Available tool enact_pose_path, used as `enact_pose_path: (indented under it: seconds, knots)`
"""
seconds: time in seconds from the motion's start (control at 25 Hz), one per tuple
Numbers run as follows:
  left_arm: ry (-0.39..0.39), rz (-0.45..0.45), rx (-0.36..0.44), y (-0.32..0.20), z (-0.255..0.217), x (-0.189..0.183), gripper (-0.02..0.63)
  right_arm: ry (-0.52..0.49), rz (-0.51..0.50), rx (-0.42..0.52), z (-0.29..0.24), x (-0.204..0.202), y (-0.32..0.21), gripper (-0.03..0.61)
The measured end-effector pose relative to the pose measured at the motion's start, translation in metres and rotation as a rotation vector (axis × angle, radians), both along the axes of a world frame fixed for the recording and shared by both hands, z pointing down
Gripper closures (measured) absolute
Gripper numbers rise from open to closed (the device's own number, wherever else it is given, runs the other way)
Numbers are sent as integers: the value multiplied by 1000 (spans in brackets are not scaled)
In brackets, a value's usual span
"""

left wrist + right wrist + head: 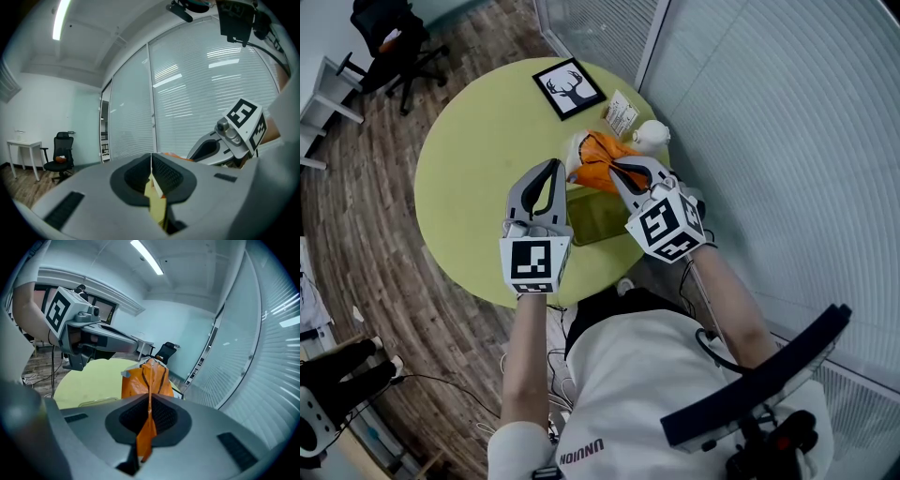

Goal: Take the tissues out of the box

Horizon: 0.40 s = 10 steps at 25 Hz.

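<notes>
An orange tissue pack point(598, 155) hangs above the round yellow-green table point(478, 159), stretched between both grippers. My right gripper point(616, 169) is shut on the pack's orange wrapper point(145, 378), which runs pinched between its jaws point(150, 401). My left gripper point(565, 167) is shut on the pack's pale end; in the left gripper view a thin white edge sits between its closed jaws point(151, 161). I cannot tell whether that edge is a tissue or wrapper. The two gripper tips are close together, one on each side of the pack.
A clear shallow tray point(598, 217) lies on the table under the grippers. Farther back are a framed deer picture point(569, 88), a small printed card point(622, 112) and a white rounded object point(652, 134). A blind-covered glass wall runs along the right, and an office chair point(394, 47) stands far left.
</notes>
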<state>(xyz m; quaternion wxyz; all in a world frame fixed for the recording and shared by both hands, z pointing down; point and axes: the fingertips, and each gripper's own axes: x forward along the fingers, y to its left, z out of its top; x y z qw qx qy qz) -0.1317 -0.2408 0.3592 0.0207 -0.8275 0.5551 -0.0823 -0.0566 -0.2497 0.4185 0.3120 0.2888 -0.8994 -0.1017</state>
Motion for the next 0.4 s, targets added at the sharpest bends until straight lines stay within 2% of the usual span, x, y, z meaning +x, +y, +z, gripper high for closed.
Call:
enact_pose_path:
  seconds: [0.4]
  knots:
    - [-2, 8, 2, 0, -1, 2, 594, 5, -2, 2, 0, 0, 0, 560]
